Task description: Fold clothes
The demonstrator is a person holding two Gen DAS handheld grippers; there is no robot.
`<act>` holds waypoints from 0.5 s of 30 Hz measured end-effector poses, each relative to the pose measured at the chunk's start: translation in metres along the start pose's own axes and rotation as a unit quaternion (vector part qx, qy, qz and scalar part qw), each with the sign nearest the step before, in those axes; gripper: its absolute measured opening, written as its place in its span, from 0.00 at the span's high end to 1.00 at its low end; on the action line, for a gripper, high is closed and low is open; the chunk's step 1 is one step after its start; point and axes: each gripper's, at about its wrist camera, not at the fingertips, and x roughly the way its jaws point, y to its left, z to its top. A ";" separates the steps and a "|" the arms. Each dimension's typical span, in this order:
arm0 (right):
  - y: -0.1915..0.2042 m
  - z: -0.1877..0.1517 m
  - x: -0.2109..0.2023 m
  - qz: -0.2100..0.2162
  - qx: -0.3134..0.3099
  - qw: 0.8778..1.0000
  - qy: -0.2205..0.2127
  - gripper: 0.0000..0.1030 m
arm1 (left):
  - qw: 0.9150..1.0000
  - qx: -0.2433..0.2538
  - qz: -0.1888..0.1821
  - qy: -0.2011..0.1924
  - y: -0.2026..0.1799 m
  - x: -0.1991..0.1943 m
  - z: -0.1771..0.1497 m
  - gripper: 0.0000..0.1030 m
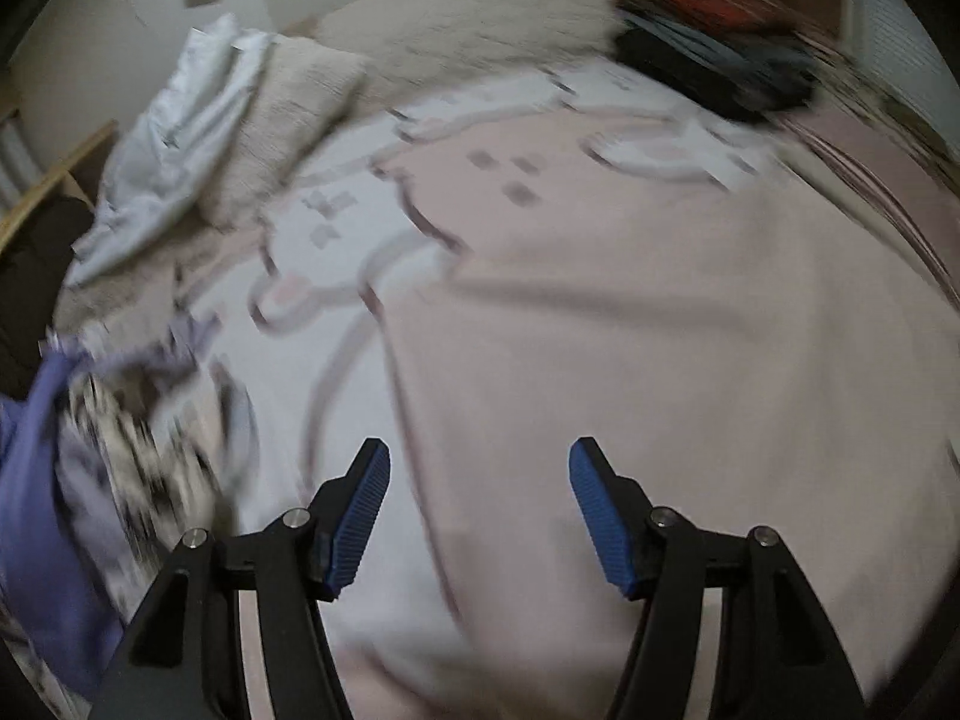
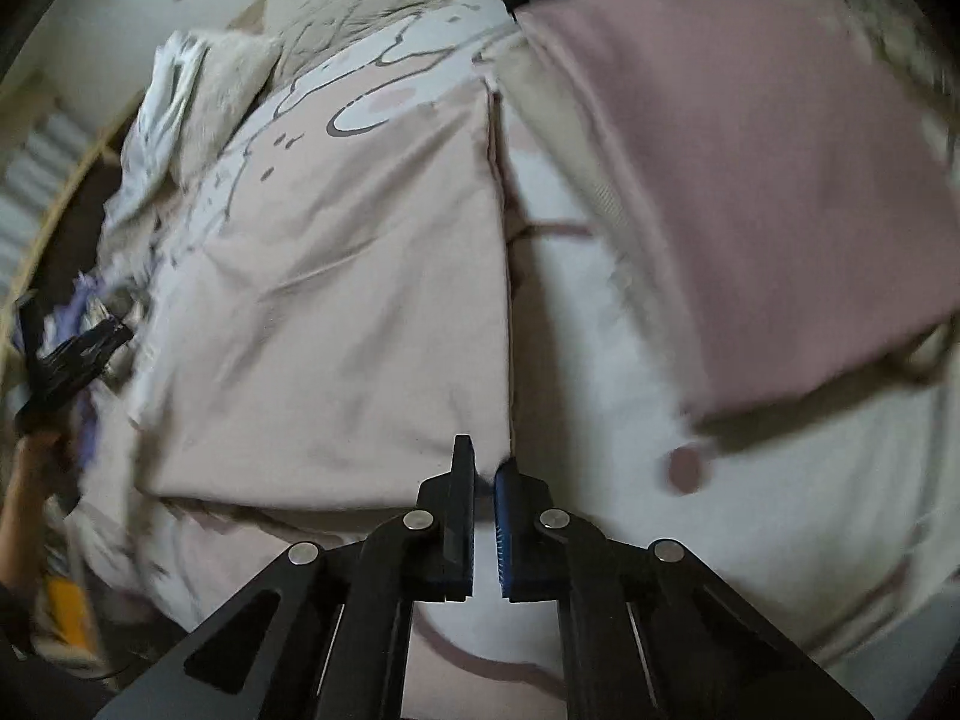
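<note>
A pale pink garment [image 2: 336, 312] lies folded flat on the bed, its straight right edge running up the middle of the right wrist view. It fills the left wrist view [image 1: 660, 390] too. My left gripper [image 1: 479, 468] is open and empty above it. My right gripper [image 2: 485, 474] is shut with nothing between the pads, just off the garment's near right corner. My left gripper also shows far left in the right wrist view [image 2: 78, 354], blurred.
A heap of purple and patterned clothes [image 1: 90, 450] lies at the left. A mauve pillow [image 2: 750, 180] lies at the right. Beige pillows [image 1: 456, 24] and a white cloth [image 1: 174, 138] sit at the bed's head. Dark and red folded items [image 1: 708, 42] are stacked far right.
</note>
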 end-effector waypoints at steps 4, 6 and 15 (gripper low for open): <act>-0.011 -0.005 0.011 -0.023 -0.017 0.999 0.029 0.94 | 0.997 0.043 0.050 0.037 -0.028 -0.002 -0.059 0.39; -0.011 -0.015 0.029 -0.046 -0.040 0.997 0.050 0.94 | 0.992 0.060 0.089 0.061 -0.031 0.007 -0.088 0.39; -0.029 -0.040 0.000 -0.124 -0.021 0.992 -0.014 0.93 | 0.995 -0.004 0.100 0.003 0.015 -0.044 -0.133 0.39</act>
